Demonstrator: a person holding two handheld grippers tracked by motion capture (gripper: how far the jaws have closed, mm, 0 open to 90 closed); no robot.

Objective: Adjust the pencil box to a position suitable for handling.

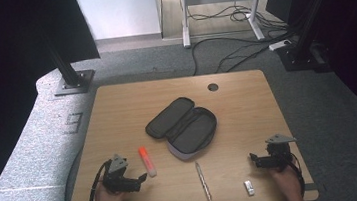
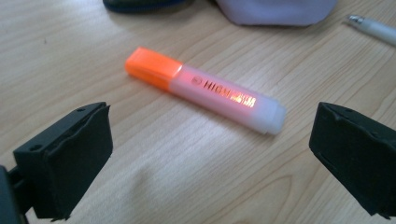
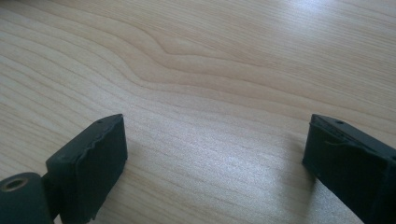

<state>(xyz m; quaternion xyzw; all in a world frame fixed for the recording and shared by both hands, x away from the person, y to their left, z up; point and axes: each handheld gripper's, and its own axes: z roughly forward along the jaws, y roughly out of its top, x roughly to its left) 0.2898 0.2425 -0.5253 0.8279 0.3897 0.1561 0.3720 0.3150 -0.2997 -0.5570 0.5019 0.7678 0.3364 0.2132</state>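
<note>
An orange-capped highlighter (image 1: 147, 161) (image 2: 205, 90) lies flat on the wooden table (image 1: 117, 107), left of centre near the front. My left gripper (image 1: 140, 178) (image 2: 210, 154) rests just short of it, open, its jaws spread wide with the highlighter lying ahead of the gap. An open dark pencil case (image 1: 183, 126) sits in the middle of the table. My right gripper (image 1: 253, 159) (image 3: 215, 154) is open at the front right, over bare wood with nothing between its jaws.
A silver pen (image 1: 203, 182) (image 2: 373, 28) lies near the front edge, in front of the case. A small white eraser-like item (image 1: 249, 187) sits at the front right, close to the right hand. A round cable hole (image 1: 213, 87) is at the table's back.
</note>
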